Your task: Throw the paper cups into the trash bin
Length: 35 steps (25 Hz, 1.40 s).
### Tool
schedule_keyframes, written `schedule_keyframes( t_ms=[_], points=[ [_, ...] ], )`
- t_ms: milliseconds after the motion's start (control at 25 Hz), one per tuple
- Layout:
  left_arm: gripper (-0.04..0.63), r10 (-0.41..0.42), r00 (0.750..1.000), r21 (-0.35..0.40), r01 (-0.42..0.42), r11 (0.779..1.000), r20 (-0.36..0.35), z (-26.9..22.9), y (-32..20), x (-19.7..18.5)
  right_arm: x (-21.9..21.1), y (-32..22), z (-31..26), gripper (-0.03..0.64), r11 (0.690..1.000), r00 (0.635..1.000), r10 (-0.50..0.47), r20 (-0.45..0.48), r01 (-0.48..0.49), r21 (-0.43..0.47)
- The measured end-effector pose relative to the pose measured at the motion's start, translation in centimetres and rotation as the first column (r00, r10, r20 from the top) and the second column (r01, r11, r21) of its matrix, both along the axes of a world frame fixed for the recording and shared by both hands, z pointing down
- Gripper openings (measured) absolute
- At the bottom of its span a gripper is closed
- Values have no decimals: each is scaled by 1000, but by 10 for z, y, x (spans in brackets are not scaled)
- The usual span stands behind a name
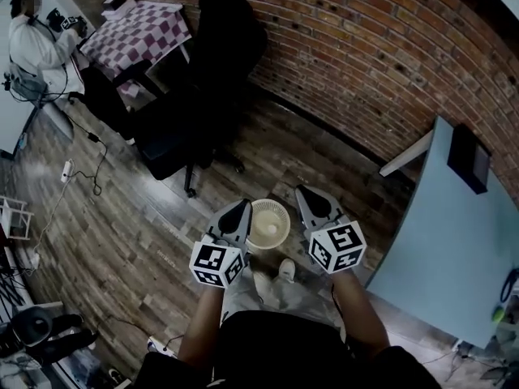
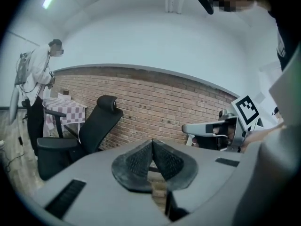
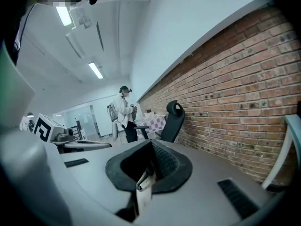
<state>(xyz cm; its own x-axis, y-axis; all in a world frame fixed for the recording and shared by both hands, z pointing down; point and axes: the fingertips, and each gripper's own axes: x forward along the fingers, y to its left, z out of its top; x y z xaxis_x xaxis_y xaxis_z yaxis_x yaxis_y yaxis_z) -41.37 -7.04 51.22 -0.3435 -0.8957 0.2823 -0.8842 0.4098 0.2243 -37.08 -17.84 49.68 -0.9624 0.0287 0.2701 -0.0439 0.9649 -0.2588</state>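
Though empty, the left hand-held gripper (image 1: 242, 207) has its jaws pressed together; at its 3 o'clock stands the round white slatted trash bin (image 1: 285, 213), its pale contents (image 1: 264, 232) too blurred to tell as paper cups; the right hand-held gripper (image 1: 304, 193) is likewise closed.

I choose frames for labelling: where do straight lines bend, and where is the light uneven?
Head view: the brick wall bows strongly, the floor is dim, the pale table bright. Left gripper view: dark round border, the brick wall curves. Right gripper view: ceiling lamps glare.
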Motion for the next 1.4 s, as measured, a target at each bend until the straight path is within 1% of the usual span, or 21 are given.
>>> schedule_keyframes(
  t_ms=[240,560,840,1040,1280,1400],
  points=[
    [9,-49,998,59,46,997,51,-42,-2,-3,-8,0,-35,3,999,997,-44,57,43,14],
    [9,-61,991,130,46,990,116,-103,-9,-8,-14,13,-77,3,996,988,-83,127,81,22],
    [9,-55,983,166,25,986,176,-139,-5,-5,-12,24,-107,3,997,980,-80,181,75,30],
    [9,-45,979,187,7,982,197,-151,13,5,-4,43,-120,3,996,978,-70,198,58,65],
    [9,-35,977,225,-14,974,211,-165,44,19,6,79,-139,3,994,973,-70,218,49,99],
    [9,-37,970,230,-20,973,241,-176,65,27,13,100,-150,3,993,971,-64,232,37,115]
  ],
)
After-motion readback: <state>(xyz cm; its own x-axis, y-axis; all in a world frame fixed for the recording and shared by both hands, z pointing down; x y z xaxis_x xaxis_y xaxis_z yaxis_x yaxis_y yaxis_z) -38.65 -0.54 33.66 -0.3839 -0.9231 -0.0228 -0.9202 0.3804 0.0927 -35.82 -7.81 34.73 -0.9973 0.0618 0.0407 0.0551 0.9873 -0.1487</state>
